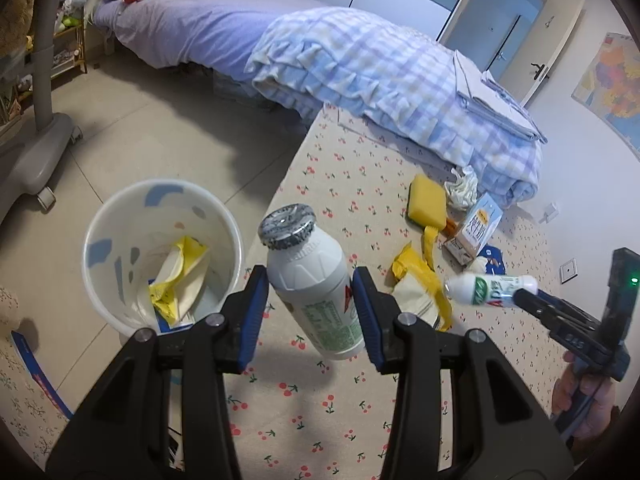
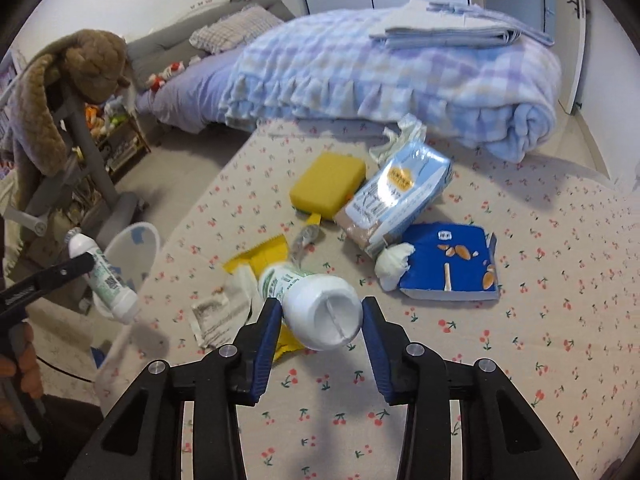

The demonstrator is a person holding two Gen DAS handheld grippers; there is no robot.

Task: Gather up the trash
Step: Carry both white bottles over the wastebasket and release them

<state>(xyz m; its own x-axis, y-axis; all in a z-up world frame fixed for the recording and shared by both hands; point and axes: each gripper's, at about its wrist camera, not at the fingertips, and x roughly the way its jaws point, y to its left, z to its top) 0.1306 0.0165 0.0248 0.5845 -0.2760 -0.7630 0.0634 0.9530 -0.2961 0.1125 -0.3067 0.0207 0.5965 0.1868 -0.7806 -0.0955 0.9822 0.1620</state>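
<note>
My left gripper (image 1: 310, 294) is shut on a white drink bottle (image 1: 308, 256) with a foil cap, held upright above the edge of the cherry-print sheet (image 1: 320, 412). To its left, on the floor, stands a white bin (image 1: 120, 208) with a yellow wrapper (image 1: 180, 280) inside. My right gripper (image 2: 320, 308) is shut on a second white bottle (image 2: 326, 320), whose base faces the camera, lifted over the sheet (image 2: 520, 360). The right wrist view shows the left gripper (image 2: 86, 262) with its bottle (image 2: 110, 286) near the bin (image 2: 138, 236).
On the sheet lie a yellow wrapper (image 2: 256, 258), a yellow sponge (image 2: 328, 184), a light blue carton (image 2: 396, 196), a dark blue box (image 2: 452, 260) and a crumpled tissue (image 2: 394, 266). A rolled checked blanket (image 2: 400, 80) lies behind. A grey wheeled stand (image 1: 36, 148) is left of the bin.
</note>
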